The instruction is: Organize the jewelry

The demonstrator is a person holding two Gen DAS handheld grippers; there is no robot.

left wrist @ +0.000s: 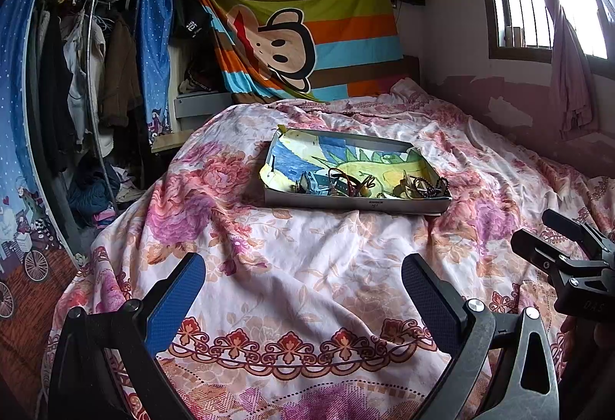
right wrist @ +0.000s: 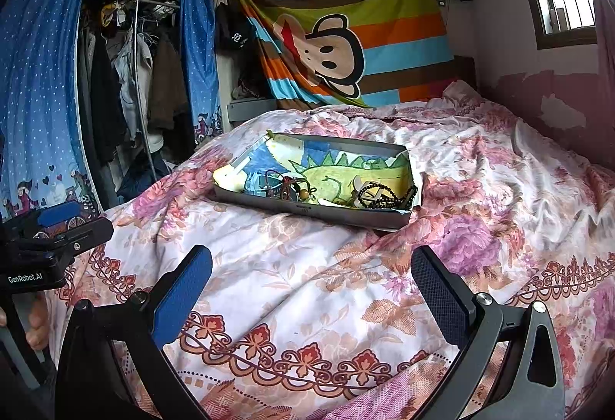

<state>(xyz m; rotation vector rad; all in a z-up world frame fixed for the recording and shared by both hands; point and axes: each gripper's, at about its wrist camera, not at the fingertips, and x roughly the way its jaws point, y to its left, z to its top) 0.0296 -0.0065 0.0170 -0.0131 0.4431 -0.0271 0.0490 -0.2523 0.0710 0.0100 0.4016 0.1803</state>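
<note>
Both grippers, left (left wrist: 303, 289) and right (right wrist: 313, 281), hover with fingers spread and empty over a floral bedspread (left wrist: 307, 266); at 12 o'clock, a shallow tray (right wrist: 307, 209) holds tangled jewelry (right wrist: 378, 195), a striped monkey sheet (right wrist: 346, 35) beyond.

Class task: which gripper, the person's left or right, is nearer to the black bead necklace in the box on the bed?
Right, though only slightly. The black bead necklace lies at the box's right end, ahead of the right gripper; the left gripper sits further left. Both hover well short of it.
</note>
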